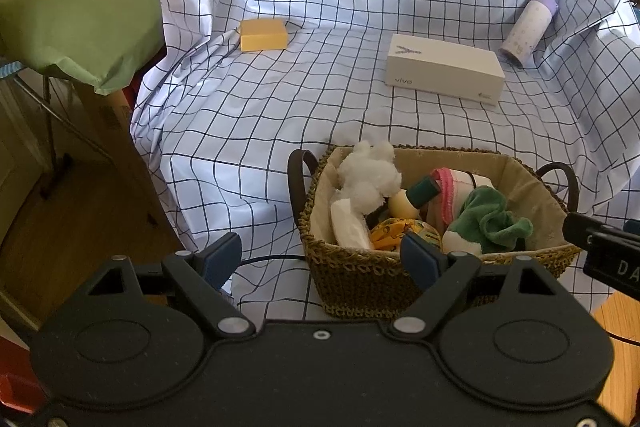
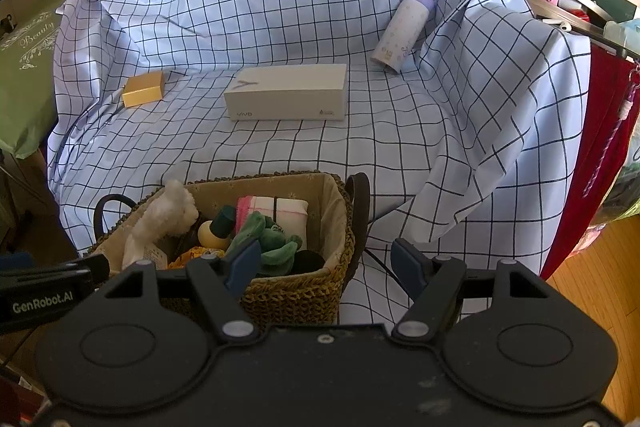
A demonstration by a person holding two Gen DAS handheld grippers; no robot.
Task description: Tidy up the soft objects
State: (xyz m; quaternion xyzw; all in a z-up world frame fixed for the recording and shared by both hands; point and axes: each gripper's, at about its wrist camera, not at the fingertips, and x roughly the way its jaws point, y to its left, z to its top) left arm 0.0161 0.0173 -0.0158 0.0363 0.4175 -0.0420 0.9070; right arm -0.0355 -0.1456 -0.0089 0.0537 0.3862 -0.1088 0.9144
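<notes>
A woven basket [image 1: 360, 287] [image 2: 296, 295] with dark handles stands on the checked cloth near its front edge. It holds a white plush toy [image 1: 372, 175] [image 2: 168, 215], a green cloth [image 1: 492, 219] [image 2: 272, 239], a folded pink and white cloth [image 1: 456, 183] [image 2: 276, 207], a white tissue pack [image 1: 348, 223], a yellow patterned item [image 1: 392, 231] and a small cream bottle [image 1: 412, 199]. My left gripper [image 1: 320, 259] hovers open at the basket's front left corner. My right gripper [image 2: 326, 263] hovers open at its front right corner. Neither grips anything.
On the checked cloth [image 1: 280, 147] beyond the basket lie a white phone box [image 1: 444, 69] [image 2: 288, 97], a yellow box [image 1: 263, 34] [image 2: 143, 89] and a purple-capped bottle [image 1: 528, 29] [image 2: 402, 31]. A green bag [image 1: 80, 7] sits left; a red cloth [image 2: 600, 147] hangs right. Wooden floor lies below.
</notes>
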